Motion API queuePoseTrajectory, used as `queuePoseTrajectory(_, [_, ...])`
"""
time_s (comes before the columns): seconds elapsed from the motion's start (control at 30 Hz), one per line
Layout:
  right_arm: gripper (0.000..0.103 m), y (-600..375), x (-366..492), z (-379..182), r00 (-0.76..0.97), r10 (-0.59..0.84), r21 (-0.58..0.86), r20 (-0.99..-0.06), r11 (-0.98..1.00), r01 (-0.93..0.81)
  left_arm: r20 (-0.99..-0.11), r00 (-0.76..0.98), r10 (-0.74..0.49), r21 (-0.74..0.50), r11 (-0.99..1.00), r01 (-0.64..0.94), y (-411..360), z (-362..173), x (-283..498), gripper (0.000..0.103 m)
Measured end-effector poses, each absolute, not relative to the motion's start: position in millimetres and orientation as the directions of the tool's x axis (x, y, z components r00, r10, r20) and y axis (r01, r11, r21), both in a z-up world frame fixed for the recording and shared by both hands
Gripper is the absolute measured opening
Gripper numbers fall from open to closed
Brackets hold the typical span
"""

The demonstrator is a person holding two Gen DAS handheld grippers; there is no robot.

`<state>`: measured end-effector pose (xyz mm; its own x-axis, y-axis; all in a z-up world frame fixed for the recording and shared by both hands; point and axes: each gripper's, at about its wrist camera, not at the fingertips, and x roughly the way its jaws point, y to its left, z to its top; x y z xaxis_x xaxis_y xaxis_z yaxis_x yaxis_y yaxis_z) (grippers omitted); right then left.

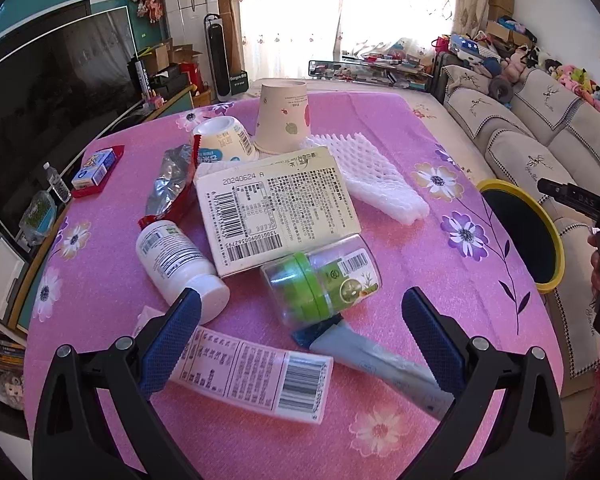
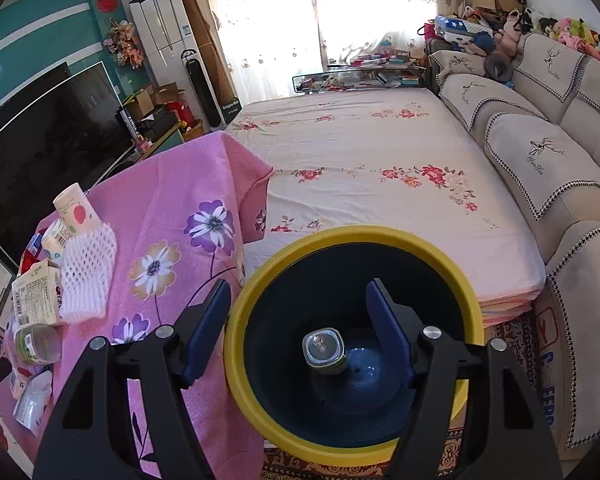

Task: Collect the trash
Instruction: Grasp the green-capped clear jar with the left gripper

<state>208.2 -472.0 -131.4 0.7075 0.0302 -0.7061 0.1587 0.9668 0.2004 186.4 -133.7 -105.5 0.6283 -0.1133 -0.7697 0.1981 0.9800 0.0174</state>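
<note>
bin [image 2: 236, 344] mouth open; carton [image 1: 276, 208] crowds jar [image 1: 320, 280].

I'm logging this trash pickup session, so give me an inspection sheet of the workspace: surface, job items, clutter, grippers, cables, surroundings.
Surface: pink floral cloth over the table.
Job's things: yellow-rimmed dark bin beside the table, one small container inside; on the cloth, cream barcode carton, white pill bottle, clear jar with green lid, upturned paper cup, white foam net, pink label strip.
Clutter: small blue box near the far left edge.
Grippers: left gripper open above the trash; right gripper open over the bin.
Cables: nothing seen.
Surroundings: dark television, beige sofa, floral bed sheet.
</note>
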Motion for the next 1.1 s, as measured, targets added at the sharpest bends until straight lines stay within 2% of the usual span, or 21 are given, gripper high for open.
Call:
queuePoseTrajectory(0.2, [0.069,-462.5,204.7,-132.3,0.708,0.064,0.221,-0.703,0.966,0.132,-0.819,0.571,-0.051,0.038,0.989,0.144,-154.5,-125.2,217.1,0.099])
queuePoseTrajectory(0.43, [0.069,-463.0,203.6,-137.2,0.706,0.094,0.247,-0.701,0.962,0.118,-0.832,0.554,-0.014,0.042,0.995,0.088,-161.2,-138.0,232.2,0.099])
queuePoseTrajectory(0.47, [0.069,-463.9,202.3,-137.8,0.706,0.097,0.251,-0.701,0.961,0.117,-0.832,0.554,-0.01,0.046,0.995,0.086,-161.5,-139.1,232.9,0.097])
queuePoseTrajectory(0.57, [0.069,-468.5,195.6,-139.1,0.707,0.105,0.265,-0.699,0.957,0.12,-0.836,0.548,-0.022,0.035,0.995,0.093,-162.3,-141.0,234.1,0.081])
queuePoseTrajectory(0.6, [0.069,-471.0,192.1,-139.2,0.71,0.105,0.268,-0.696,0.956,0.122,-0.837,0.547,-0.021,0.035,0.995,0.091,-162.1,-141.4,234.0,0.08])
queuePoseTrajectory(0.83, [0.069,-479.9,166.8,-137.8,0.717,0.092,0.277,-0.691,0.95,0.144,-0.829,0.558,-0.04,0.023,0.994,0.105,-160.8,-137.9,228.0,0.079])
queuePoseTrajectory(1.1, [0.069,-481.3,139.0,-130.6,0.74,0.079,0.28,-0.668,0.948,0.152,-0.787,0.612,-0.082,0.011,0.989,0.147,-167.4,-110.4,211.9,0.079])
